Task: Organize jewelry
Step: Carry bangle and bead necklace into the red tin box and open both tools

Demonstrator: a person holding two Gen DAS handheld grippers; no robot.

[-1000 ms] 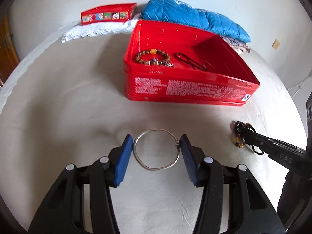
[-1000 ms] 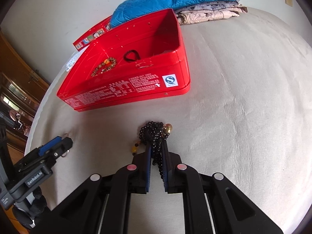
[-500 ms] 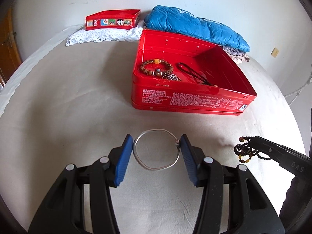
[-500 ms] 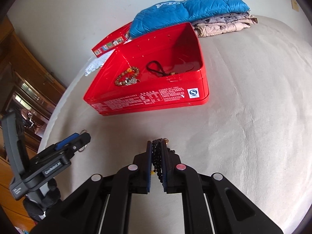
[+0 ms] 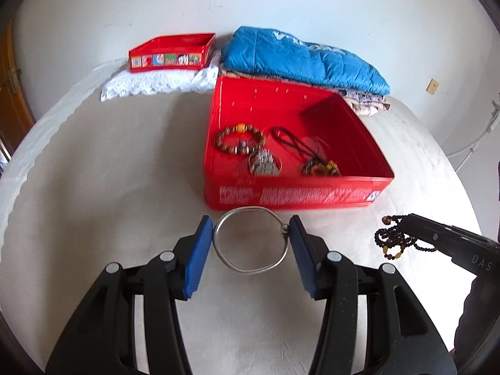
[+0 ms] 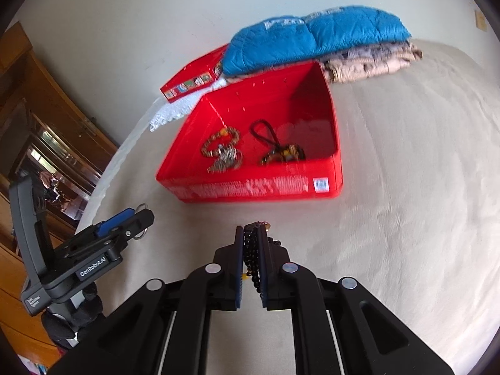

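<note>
Left gripper (image 5: 251,239) has the silver bangle (image 5: 250,240) wedged across its blue pads (image 5: 196,257), one pad on each side of the ring, jaws spread about as wide as the bangle itself. The bangle sits flat between them with its little clasp knot against the right-hand pad. From the right wrist camera you can see that same left gripper (image 6: 137,218) off to the side, up off the bed (image 6: 406,203), with a bit of the ring poking out past the tips.

Right gripper (image 6: 253,234) is nearly closed, clamped on a bunched black bead string (image 6: 251,250). The beads fill the narrow gap between the pads, with a gold-ish bead at the tip end and a yellow one lower down. In the left view the strand (image 5: 395,240) dangles from the right gripper's tip in loops, clear of the bedspread.

Straight ahead of both grippers is the open red tin (image 5: 293,195). Inside: a brown wooden bead bracelet (image 5: 240,140) at the near-left from the left gripper's side, a silvery piece (image 5: 264,164) just in front of it, a black cord (image 5: 290,139) toward the middle, and an amber-brown beaded piece (image 5: 320,168) near the front wall.

Past the tin there's a smaller red tin (image 5: 172,53) on a white lace cloth (image 5: 156,82), and a folded blue quilted jacket (image 5: 300,59) on top of some patterned fabric (image 6: 372,61).
</note>
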